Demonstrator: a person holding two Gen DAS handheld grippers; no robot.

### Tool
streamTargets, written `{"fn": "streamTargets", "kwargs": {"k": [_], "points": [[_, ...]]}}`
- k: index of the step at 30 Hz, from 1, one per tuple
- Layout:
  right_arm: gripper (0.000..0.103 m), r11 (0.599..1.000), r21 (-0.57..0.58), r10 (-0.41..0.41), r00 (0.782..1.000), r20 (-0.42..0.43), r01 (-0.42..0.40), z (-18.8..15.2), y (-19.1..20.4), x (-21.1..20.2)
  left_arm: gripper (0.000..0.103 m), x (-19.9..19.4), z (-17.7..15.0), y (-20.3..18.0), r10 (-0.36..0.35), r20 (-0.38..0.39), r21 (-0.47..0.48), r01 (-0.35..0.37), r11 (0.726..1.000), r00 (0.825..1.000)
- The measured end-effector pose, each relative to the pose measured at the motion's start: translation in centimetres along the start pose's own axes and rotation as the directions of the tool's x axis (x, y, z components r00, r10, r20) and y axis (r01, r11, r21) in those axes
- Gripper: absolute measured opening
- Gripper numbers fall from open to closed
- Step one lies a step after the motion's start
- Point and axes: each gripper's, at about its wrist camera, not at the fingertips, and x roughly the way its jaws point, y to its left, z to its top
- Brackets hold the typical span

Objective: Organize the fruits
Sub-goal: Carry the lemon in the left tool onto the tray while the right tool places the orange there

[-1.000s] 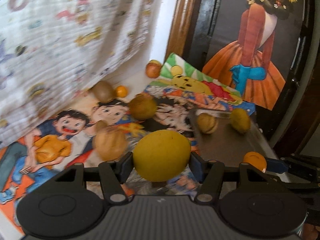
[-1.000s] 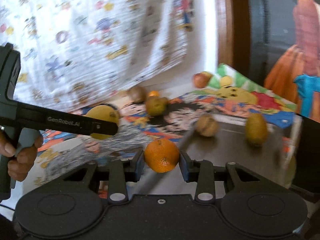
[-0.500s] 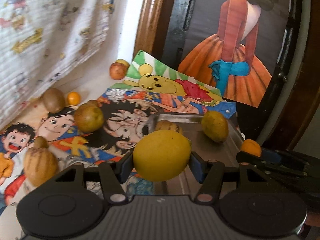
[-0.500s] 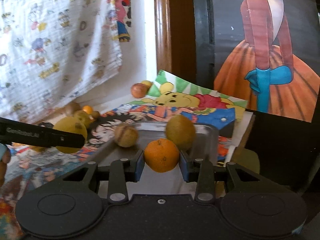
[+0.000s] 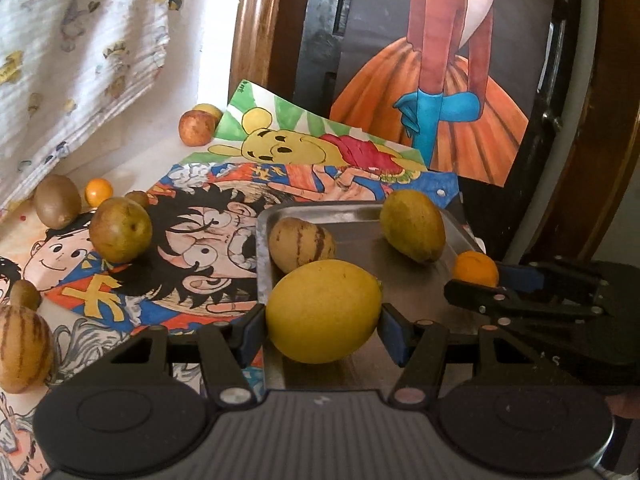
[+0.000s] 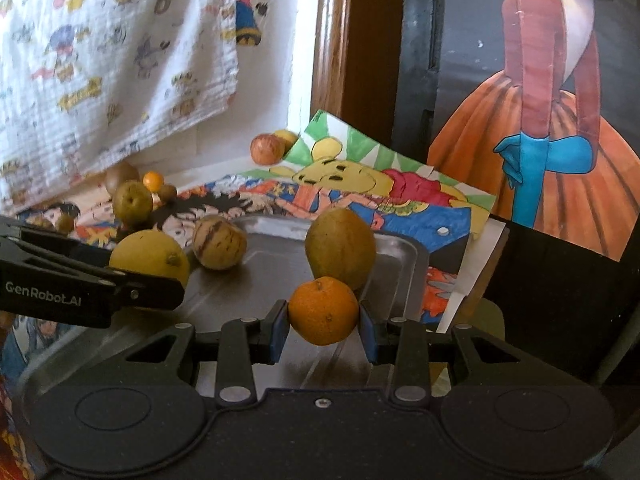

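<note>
My left gripper [image 5: 323, 325] is shut on a large yellow lemon [image 5: 324, 310], held over the near left edge of a metal tray [image 5: 360, 214]. My right gripper [image 6: 323, 324] is shut on a small orange [image 6: 323, 310] above the same tray [image 6: 400, 248]. Two fruits lie in the tray: a striped tan melon [image 5: 301, 244] and a green-yellow pear [image 5: 412, 226]. From the right wrist view the lemon [image 6: 150, 256] shows at the left in the other gripper; from the left wrist view the orange [image 5: 475, 268] shows at the right.
Several fruits lie on the cartoon posters [image 5: 200, 216] left of the tray: a brown-green pear [image 5: 120, 229], a kiwi [image 5: 57, 201], a tiny orange [image 5: 98, 192], a striped melon [image 5: 22, 348], a reddish apple [image 5: 196, 128]. A printed cloth [image 5: 80, 52] hangs behind; a dark door [image 5: 440, 40] stands right.
Both grippers have moved right and forward with their fruits, from over the posters to over the tray. The tray and its two fruits now lie closer.
</note>
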Motion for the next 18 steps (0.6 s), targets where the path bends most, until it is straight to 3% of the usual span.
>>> {"fn": "streamTargets", "kwargs": {"k": [15, 18], "points": [[0.04, 1.0, 0.02, -0.021, 0.999, -0.048, 0.022, -0.26, -0.17, 0.82, 0.065, 0.07, -0.4, -0.74, 0.013, 0.001, 0.061, -0.013, 0.998, 1.0], [0.041, 0.999, 0.026, -0.026, 0.999, -0.043, 0.027, -0.23, -0.25, 0.71, 0.071, 0.1, -0.3, -0.69, 0.006, -0.002, 0.051, -0.006, 0.999, 1.0]]}}
